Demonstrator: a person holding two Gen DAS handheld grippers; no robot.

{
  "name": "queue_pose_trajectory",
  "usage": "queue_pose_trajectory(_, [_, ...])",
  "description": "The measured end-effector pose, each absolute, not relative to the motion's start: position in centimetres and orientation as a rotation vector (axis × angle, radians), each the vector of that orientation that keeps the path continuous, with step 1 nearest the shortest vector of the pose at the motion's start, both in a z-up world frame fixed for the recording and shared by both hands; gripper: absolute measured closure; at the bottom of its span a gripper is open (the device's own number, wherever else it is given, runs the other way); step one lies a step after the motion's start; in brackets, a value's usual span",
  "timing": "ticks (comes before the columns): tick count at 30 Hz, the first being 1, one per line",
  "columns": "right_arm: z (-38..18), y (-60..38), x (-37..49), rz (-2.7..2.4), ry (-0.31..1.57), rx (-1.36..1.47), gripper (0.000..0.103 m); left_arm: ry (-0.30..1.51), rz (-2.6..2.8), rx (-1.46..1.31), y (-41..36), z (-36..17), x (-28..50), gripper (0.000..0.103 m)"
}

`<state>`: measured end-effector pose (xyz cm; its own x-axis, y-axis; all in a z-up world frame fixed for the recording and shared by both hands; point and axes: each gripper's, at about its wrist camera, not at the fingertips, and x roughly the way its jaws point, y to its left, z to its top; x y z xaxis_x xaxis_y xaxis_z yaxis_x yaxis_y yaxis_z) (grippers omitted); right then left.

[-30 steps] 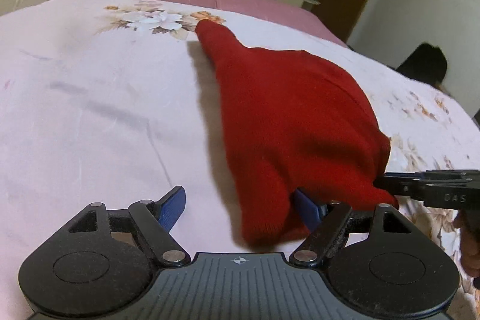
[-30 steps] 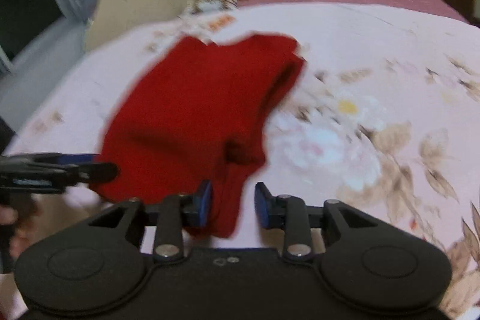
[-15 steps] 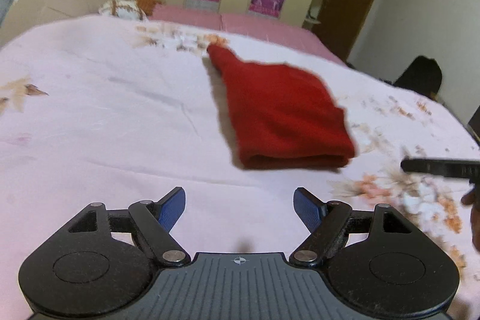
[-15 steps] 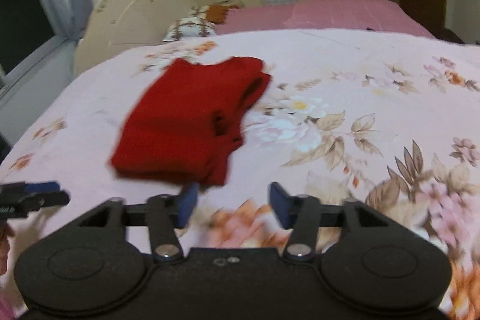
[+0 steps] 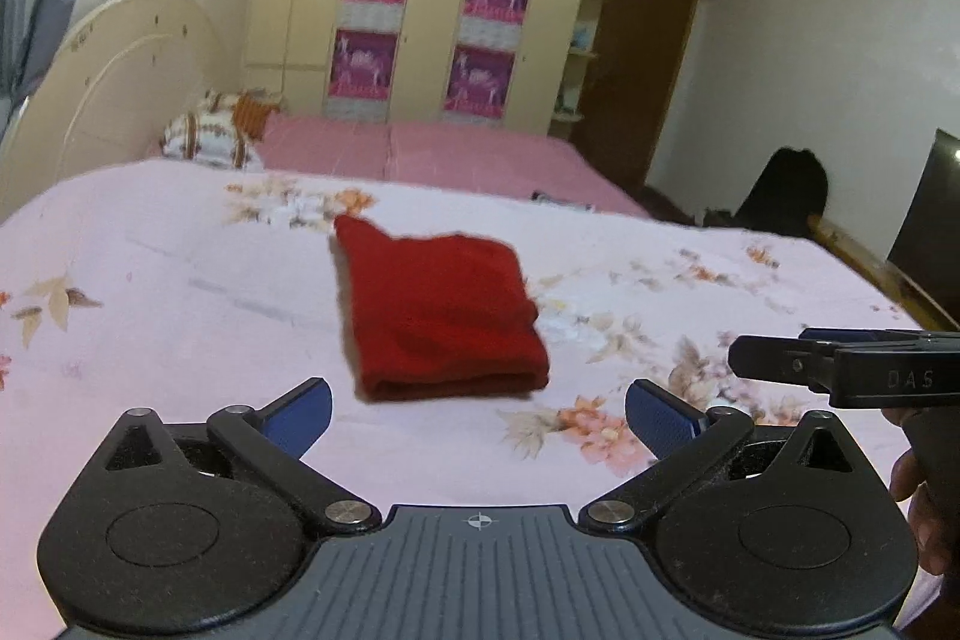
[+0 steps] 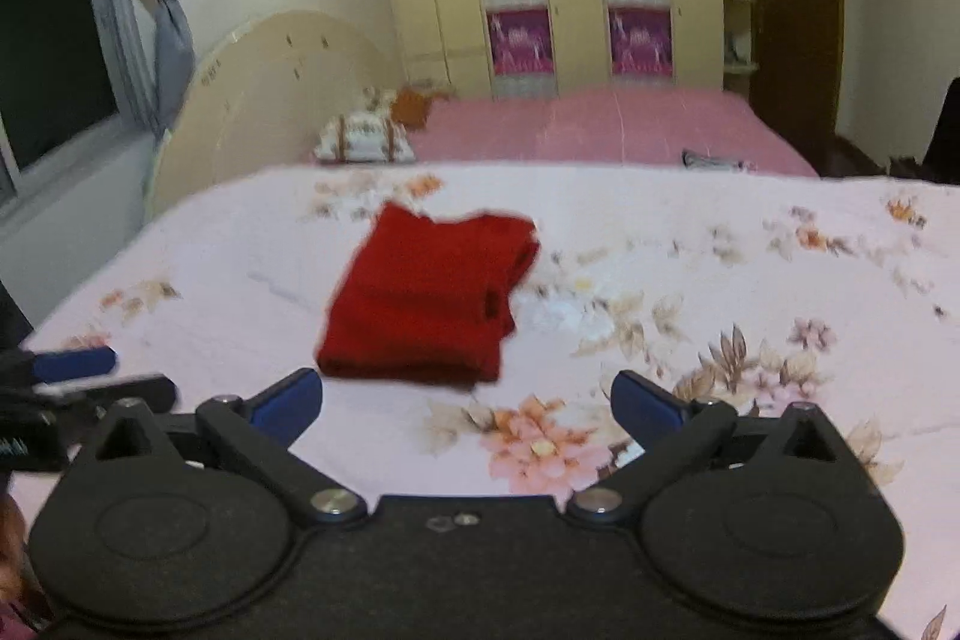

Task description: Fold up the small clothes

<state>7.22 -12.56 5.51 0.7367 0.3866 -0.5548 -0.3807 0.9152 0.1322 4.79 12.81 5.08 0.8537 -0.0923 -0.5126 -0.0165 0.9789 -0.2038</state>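
My bed [image 5: 150, 292] wears a pale pink flowered sheet [image 6: 750, 280]; a folded red garment [image 5: 441, 316] lies flat on it.

Folded garment [image 5: 441, 316] lies flat on the near bed's sheet [image 5: 180, 316], about mid-bed, ahead of both grippers and touching neither. Left gripper [image 5: 478, 411] sits just short of the garment's near edge with fingers spread wide; right gripper [image 6: 463, 403] is beside it to the right, fingers likewise spread, the garment slightly left of its centre. Behind the sheet lies a second bed [image 6: 600, 124], pillows [image 6: 363, 139] at its left end against the headboard [image 6: 270, 82]; wardrobe [image 5: 432, 10] stands behind that, door [image 5: 642, 64] to its right.
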Motion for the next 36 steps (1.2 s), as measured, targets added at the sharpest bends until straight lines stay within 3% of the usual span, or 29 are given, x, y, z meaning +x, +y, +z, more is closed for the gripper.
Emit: queue_pose_trajectory(36, [7.2, -11.8, 4.9, 0.393, 0.550, -0.039, 0.001, 0.488, -0.064, -0.219, 12.3, 7.4, 2.7, 0.000])
